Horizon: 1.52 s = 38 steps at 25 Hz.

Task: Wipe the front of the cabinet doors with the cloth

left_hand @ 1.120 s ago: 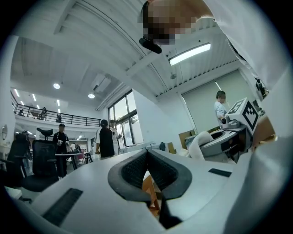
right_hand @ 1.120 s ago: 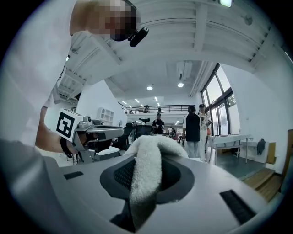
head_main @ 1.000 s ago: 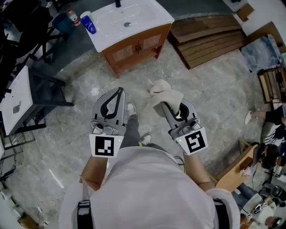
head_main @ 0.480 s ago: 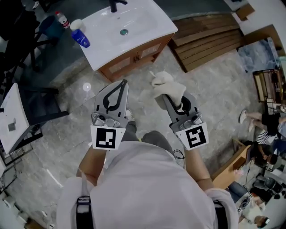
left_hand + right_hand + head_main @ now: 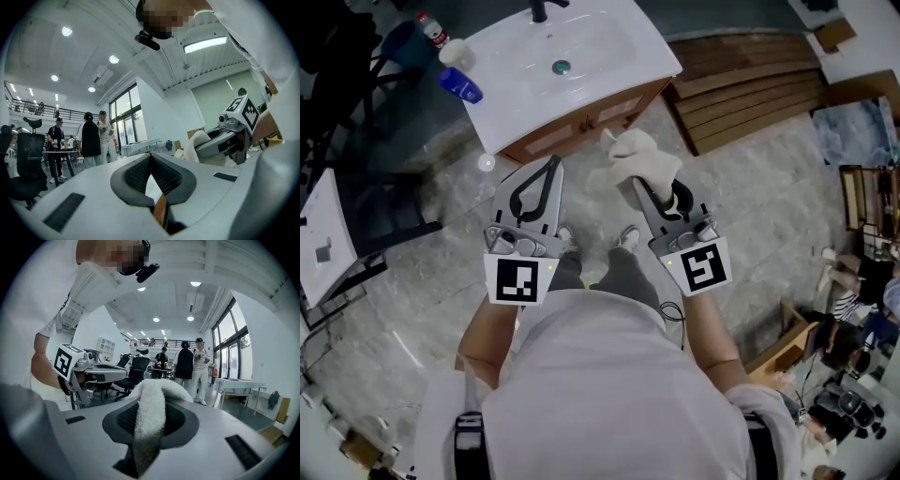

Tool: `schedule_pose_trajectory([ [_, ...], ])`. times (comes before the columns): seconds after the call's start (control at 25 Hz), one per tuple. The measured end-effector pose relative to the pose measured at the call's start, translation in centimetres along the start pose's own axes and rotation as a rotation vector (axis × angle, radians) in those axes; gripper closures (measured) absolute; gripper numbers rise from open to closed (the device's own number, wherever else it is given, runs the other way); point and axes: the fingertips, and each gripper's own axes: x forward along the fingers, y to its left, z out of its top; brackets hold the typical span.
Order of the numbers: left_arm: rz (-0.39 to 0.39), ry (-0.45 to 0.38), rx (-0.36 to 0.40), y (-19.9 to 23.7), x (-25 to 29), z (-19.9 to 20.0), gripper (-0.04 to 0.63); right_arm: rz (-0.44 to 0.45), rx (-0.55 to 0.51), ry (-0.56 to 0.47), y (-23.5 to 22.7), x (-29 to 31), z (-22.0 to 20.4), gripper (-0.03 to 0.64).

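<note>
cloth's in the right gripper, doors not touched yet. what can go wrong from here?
1. The right gripper pinches only a narrow fold of the cloth. The rest bunches loose, so rubbing may drag it out.
2. The cabinet doors sit low under the overhanging sink top, so the gripper may bump that edge.
3. The blue bottle stands near the top's left edge and might get knocked.

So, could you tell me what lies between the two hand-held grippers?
In the head view, only marble floor and the person's two shoes show between the left hand-held gripper and the right hand-held gripper, which holds the cloth.
</note>
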Motion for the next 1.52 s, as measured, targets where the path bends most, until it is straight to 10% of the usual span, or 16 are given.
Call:
schedule_pose_trajectory([
  [0.32,0.096,0.046,0.032,-0.1,6.7,-5.3,0.577,0.136,-0.002,0.057,-4.6,4.5,-6.7,0.520],
  [1.0,0.061,0.092,0.011,-4.1,9.8,-33.6,0.577,0.178,-0.138,0.034,-4.6,14.6,-32.7,0.520],
  [1.52,0.059,0.001,0.056,-5.5,14.0,-42.3,0.577,0.197,-0.248,-0.092,-6.6,19.4,-39.9,0.520],
])
